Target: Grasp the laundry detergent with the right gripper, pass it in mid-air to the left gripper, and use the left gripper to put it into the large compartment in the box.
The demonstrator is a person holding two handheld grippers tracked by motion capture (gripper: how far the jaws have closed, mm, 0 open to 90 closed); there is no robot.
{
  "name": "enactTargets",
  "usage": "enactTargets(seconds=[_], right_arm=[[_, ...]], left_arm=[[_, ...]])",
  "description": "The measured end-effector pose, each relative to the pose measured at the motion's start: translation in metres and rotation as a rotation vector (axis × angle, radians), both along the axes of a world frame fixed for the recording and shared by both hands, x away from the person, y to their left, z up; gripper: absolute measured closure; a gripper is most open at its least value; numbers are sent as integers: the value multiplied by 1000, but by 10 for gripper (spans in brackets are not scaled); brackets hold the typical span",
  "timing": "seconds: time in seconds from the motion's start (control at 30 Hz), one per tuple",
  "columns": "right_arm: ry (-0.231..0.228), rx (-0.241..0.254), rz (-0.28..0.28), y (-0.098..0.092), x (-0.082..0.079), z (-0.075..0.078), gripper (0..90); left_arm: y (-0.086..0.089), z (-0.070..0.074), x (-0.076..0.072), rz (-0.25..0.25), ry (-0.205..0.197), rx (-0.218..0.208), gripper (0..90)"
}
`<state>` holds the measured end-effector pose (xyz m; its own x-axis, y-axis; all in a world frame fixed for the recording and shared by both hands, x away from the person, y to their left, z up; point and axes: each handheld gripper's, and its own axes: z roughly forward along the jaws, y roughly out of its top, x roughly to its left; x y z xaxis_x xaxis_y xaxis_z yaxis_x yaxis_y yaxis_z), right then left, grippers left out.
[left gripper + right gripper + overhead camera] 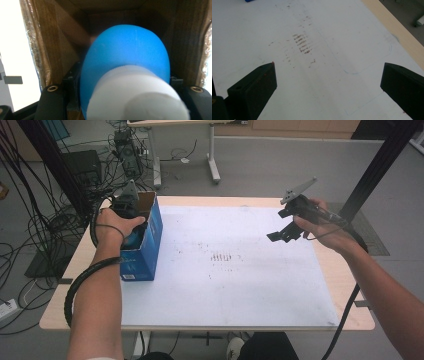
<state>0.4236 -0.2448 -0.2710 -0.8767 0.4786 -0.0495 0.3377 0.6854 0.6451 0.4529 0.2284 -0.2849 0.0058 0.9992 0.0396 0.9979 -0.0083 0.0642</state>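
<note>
Left tongs (131, 222) reached into the blue box (150, 245), clamping a blue bottle (125, 65), its base hidden. Right tongs (328, 85) hung wide above the desk (345, 285).

A light wooden table (345, 285) stands on a grey floor (280, 165), most of its top covered by a white sheet (250, 285) marked with faint brown smudges. Tangled black cables (30, 220) spill across the floor at left (near dark equipment). Behind, white legs of another table (214, 165). Even, soft light.
</note>
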Motion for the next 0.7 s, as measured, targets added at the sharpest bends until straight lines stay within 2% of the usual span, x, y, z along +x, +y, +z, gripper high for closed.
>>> enactTargets(seconds=[0.7], right_arm=[[-1, 0, -6, 0, 2, -1, 4]], left_arm=[[-1, 0, 0, 1, 3, 3, 356]])
